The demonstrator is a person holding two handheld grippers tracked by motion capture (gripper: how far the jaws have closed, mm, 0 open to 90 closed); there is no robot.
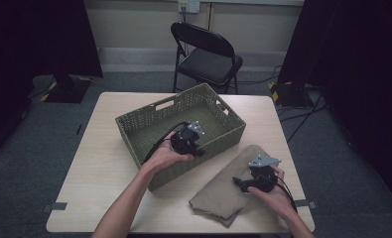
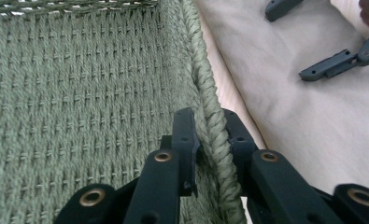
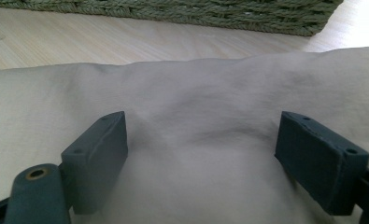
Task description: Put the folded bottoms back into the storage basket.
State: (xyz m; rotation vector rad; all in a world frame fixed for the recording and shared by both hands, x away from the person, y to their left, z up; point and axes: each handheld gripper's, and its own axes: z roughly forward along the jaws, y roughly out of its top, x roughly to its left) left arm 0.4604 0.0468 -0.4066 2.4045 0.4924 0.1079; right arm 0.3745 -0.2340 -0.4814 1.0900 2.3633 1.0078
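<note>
A green woven basket (image 1: 149, 121), rectangular with slot handles cut in its end walls and a braided rope rim, is set at an angle on the pale wooden table (image 1: 92, 173). Its near long wall is pinched by the left hand-held gripper (image 2: 209, 135), one jaw inside and one outside, the pads pressed against the rim. Just beside the basket, toward the table's near right corner, a folded tan cloth (image 1: 223, 196) is laid flat, smooth with soft creases. Over it the right hand-held gripper (image 3: 201, 151) is held with its jaws spread wide, the cloth seen between them but not clamped.
</note>
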